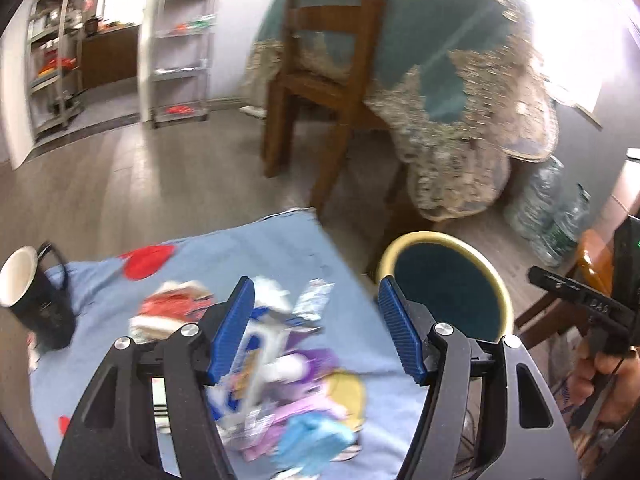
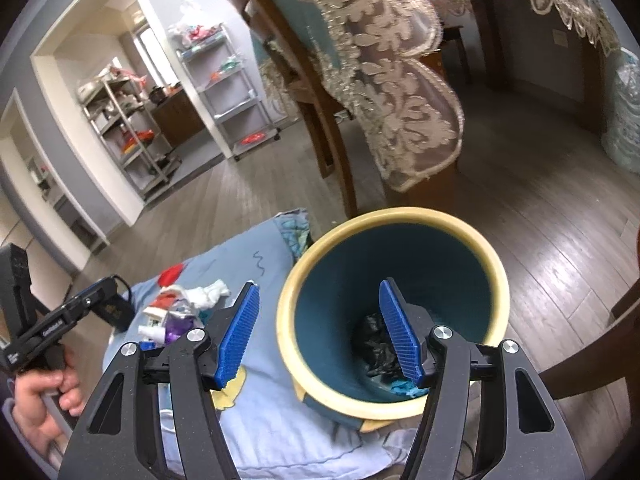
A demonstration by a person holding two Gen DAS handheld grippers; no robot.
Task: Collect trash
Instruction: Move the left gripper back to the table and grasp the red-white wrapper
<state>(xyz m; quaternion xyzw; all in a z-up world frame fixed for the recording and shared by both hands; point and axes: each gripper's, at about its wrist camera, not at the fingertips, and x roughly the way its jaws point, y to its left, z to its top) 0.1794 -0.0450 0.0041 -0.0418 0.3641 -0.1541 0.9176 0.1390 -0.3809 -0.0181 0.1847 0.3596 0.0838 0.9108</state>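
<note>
Both of your claws stand released with nothing between the pads. Your left claw (image 1: 316, 328) hangs over the heap of wrappers (image 1: 276, 364) on the blue cartoon cloth (image 1: 224, 256); your right claw (image 2: 318, 332) hangs over the mouth of the yellow-rimmed bin (image 2: 384, 404), where crumpled black trash (image 2: 374, 344) already lies at the bottom.

The heap is your main risk. The pieces overlap, thin and slippery by the look of them, so a careless pinch may catch two at once or snag the cloth underneath and drag everything with it. Pick one piece at the heap's edge.

Watch the black cup (image 1: 36, 300) at nine o'clock in the left view: it stands near the heap, and a wide swing could topple it.

The left view is blurred, so I cannot tell exactly which wrapper lies under the pads; settle before you close.

The bin sits just beside the tabletop corner, at three o'clock of the heap. A light wrapper released too high or too early may flutter past the rim onto the floor. Your two claws also work near each other there, so they could knock together.
</note>
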